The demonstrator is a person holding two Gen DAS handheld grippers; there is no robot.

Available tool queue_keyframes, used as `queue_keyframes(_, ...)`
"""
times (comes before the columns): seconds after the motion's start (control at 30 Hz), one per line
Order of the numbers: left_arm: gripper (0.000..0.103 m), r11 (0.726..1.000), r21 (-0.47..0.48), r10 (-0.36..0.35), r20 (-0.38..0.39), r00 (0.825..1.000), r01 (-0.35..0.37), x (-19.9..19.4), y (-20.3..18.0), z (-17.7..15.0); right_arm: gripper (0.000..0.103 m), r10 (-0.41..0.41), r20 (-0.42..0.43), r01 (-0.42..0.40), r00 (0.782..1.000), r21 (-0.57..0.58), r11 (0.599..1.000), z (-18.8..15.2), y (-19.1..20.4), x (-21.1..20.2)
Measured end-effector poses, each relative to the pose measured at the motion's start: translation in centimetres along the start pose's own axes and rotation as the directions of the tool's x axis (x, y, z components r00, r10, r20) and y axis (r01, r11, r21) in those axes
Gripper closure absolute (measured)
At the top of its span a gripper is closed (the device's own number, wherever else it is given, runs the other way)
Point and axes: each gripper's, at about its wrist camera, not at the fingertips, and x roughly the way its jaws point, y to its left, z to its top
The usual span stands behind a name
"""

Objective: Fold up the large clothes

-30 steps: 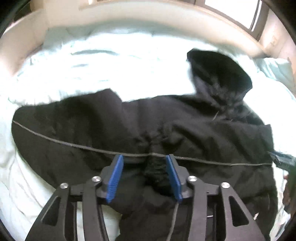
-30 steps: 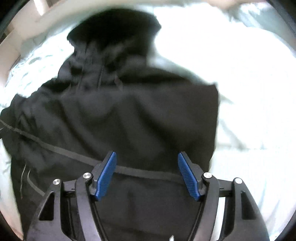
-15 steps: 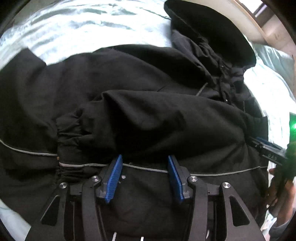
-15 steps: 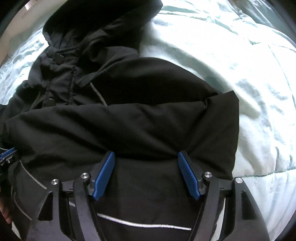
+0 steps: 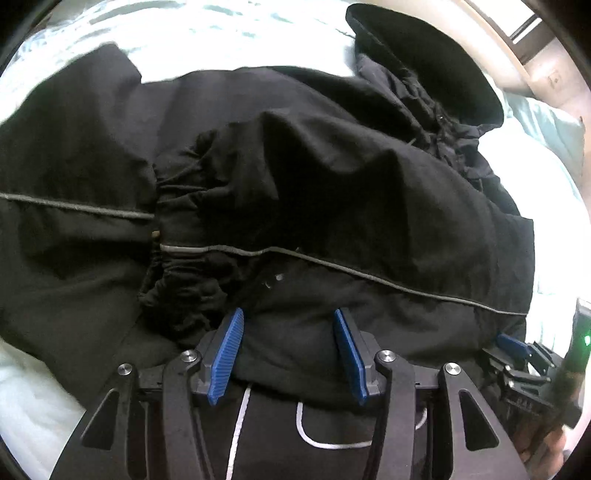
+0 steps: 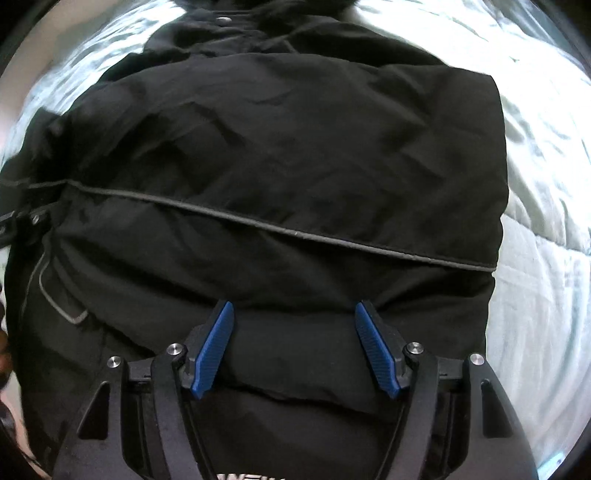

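A black padded hooded jacket (image 5: 332, 184) lies on the bed and fills both views. Its hood (image 5: 424, 62) is at the far end, and a gathered sleeve cuff (image 5: 177, 206) rests across the body. My left gripper (image 5: 288, 317) points steeply down, its blue pads pressed on a thick folded edge of the jacket. In the right wrist view my right gripper (image 6: 294, 304) points straight down, shut on the same folded edge of the jacket (image 6: 295, 166) further right. That right gripper (image 5: 517, 350) also shows at the left view's right border.
A pale blue-white duvet (image 6: 535, 258) surrounds the jacket, with bare bedding to the right. A headboard and window (image 5: 532, 33) stand beyond the hood. A hand (image 5: 546, 443) and a green light (image 5: 585, 339) show at the right border.
Both grippers have sunk toward the bed with the folded edge between their pads. The folded layer now lies over the jacket's body, which fills the views much closer.
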Motion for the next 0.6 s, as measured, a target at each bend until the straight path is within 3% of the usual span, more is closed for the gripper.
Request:
queue_keyframes(0.17, 0.051, 0.996, -0.051, -0.07, 0.106, 0.992, 0.076, -6.3, 2.9, -0.6, 0.032, 0.046, 0.003, -0.046, 0.999, 0.031, 0.998, 0.1, -0.7, -2.6)
queue_keyframes(0.3, 0.05, 0.977, -0.207, -0.006, 0.239, 0.971, 0.057, -12.4, 10.2, -0.8, 0.032, 0.07, 0.037, -0.072, 0.997, 0.062, 0.995, -1.8, -1.0, -5.4)
queue_keyframes(0.37, 0.046, 0.946, -0.324, 0.063, 0.29, 0.955, 0.036, -15.3, 16.1, -0.8, 0.032, 0.065, 0.038, -0.067, 0.997, 0.065, 0.996, -2.0, -0.8, -5.8)
queue_keyframes(0.47, 0.045, 0.876, -0.482, 0.203, 0.326, 0.923, -0.022, -18.2, 24.9, -0.3, 0.032, 0.05, 0.017, -0.051, 0.999, 0.048, 0.998, -1.9, -0.1, -5.7)
queue_keyframes(0.5, 0.045, 0.857, -0.516, 0.227, 0.338, 0.913, -0.022, -18.9, 27.8, 0.0, 0.032, 0.042, 0.013, -0.042, 0.999, 0.032, 0.999, -1.9, 0.2, -5.5)
queue_keyframes(0.6, 0.045, 0.814, -0.581, 0.23, 0.341, 0.912, 0.012, -18.7, 33.3, 1.7, 0.032, 0.009, 0.007, -0.009, 1.0, -0.028, 1.0, -1.0, 1.9, -4.6)
